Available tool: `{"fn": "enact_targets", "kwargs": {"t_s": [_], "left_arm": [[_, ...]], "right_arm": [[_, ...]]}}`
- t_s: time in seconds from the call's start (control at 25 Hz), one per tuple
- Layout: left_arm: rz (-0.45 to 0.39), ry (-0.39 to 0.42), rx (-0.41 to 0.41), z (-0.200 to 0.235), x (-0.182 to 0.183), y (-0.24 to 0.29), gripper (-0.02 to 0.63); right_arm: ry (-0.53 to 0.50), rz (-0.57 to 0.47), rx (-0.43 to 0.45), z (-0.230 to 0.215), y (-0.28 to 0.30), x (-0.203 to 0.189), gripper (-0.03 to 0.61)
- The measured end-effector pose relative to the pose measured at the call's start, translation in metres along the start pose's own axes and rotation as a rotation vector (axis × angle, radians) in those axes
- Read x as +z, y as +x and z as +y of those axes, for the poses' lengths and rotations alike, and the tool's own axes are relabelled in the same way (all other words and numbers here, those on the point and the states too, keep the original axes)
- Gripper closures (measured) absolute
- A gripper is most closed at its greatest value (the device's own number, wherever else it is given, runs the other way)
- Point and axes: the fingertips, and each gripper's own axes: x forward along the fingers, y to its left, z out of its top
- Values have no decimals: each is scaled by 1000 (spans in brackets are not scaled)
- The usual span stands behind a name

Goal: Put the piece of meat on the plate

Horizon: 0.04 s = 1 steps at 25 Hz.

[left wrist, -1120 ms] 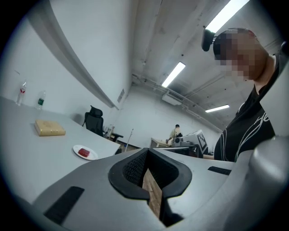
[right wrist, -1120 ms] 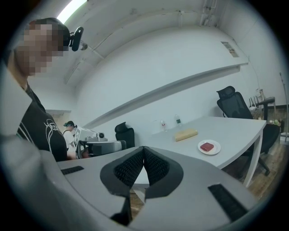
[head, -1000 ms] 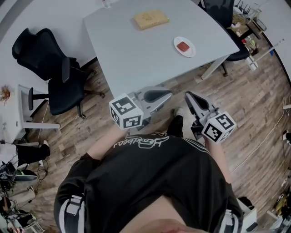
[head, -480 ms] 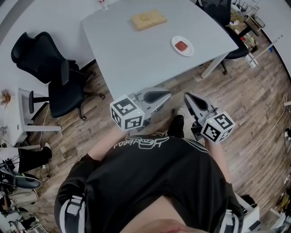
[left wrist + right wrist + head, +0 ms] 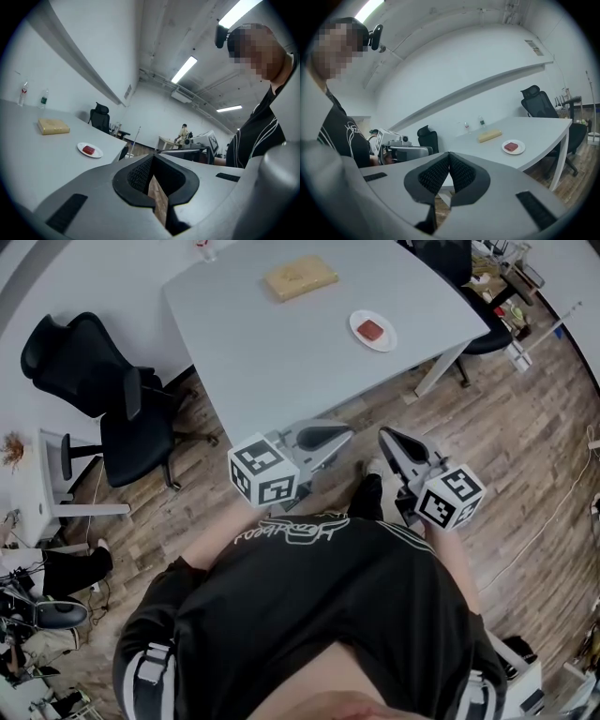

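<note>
A red piece of meat (image 5: 372,330) lies on a small white plate (image 5: 385,342) near the right side of the grey table (image 5: 281,362). Both grippers hang in front of my body, short of the table's near edge and well away from the plate. My left gripper (image 5: 343,434) is shut with nothing in it, and so is my right gripper (image 5: 387,436). The left gripper view has the plate (image 5: 96,154) and meat (image 5: 88,150) far off to the left of its closed jaws. In the right gripper view the plate (image 5: 519,151) with the meat (image 5: 511,146) sits far off at the right.
A tan block (image 5: 300,277) lies on the table's far side, with two small bottles (image 5: 22,93) behind it. Black office chairs (image 5: 103,381) stand left of the table, another (image 5: 459,263) at its far right. A white table leg (image 5: 441,371) slants to the wooden floor.
The table and plate have slid slightly up and left in the head view. Both grippers stay where they were, still shut.
</note>
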Motion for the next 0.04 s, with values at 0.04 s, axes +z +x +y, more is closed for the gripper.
{"fn": "enact_targets", "kwargs": {"t_s": [0.04], "left_arm": [[4, -2, 3, 0, -1, 0, 606]], "right_arm": [[1, 1, 0, 0, -1, -1, 572]]}}
